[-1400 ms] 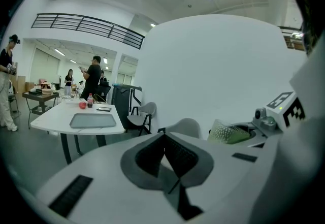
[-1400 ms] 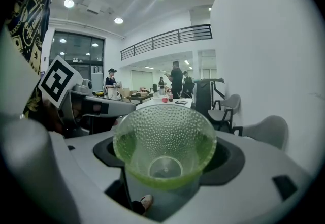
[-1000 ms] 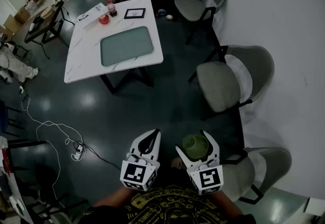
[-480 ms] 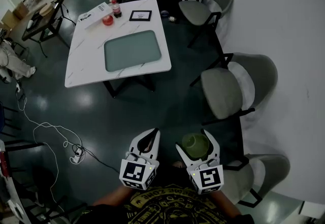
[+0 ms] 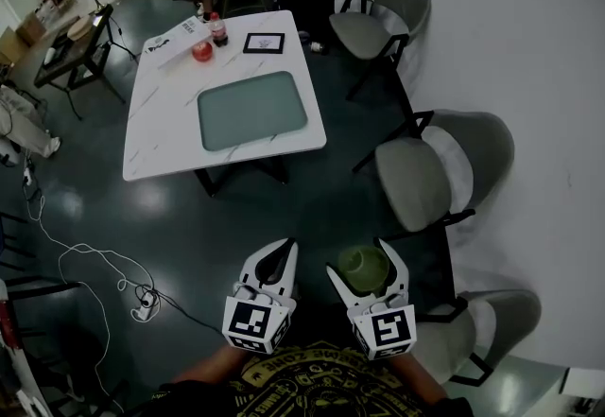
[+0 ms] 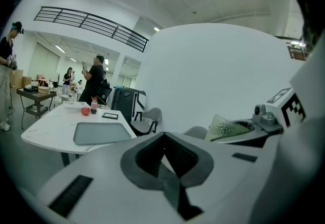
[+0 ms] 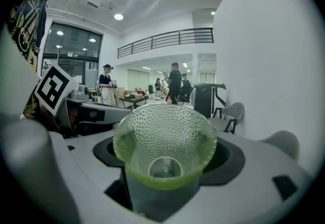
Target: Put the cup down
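The right gripper [image 5: 363,262] is clamped on the green dimpled cup [image 5: 364,269], held close in front of the person's body. The cup's long axis stands near vertical, mouth upward and base down between the jaws. The left gripper [image 5: 281,252] hangs just beside it, jaws together with nothing between them. The white table [image 5: 170,122] lies well apart, across the dark floor [image 5: 284,207].
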{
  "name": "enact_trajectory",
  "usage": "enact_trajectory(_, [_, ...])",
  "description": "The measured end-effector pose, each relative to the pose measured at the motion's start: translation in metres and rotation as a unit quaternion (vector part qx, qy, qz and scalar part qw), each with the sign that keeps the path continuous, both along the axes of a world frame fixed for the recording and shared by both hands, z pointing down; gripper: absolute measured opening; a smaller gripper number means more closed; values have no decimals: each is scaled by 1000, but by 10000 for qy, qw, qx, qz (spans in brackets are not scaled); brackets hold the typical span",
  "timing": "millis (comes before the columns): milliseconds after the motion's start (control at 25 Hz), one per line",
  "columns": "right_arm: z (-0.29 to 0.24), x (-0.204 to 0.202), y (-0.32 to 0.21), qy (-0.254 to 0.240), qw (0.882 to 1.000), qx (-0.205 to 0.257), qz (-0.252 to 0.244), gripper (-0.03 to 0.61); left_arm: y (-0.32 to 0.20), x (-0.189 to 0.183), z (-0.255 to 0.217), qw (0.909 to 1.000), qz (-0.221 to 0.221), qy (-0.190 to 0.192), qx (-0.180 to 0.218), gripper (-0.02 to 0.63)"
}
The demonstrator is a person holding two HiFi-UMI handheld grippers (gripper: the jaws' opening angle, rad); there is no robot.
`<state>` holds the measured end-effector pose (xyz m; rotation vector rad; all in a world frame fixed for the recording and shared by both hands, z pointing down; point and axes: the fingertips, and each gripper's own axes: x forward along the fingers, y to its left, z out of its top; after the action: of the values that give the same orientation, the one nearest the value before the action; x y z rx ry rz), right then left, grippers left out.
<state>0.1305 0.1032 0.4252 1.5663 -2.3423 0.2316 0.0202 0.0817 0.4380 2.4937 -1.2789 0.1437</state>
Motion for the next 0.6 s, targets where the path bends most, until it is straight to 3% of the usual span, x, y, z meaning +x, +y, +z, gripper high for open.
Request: enact_trajectory(600, [-7,-45,-29,96,9989,-90,-440,395,-24,-43,-7,9989,-445,163,6,11])
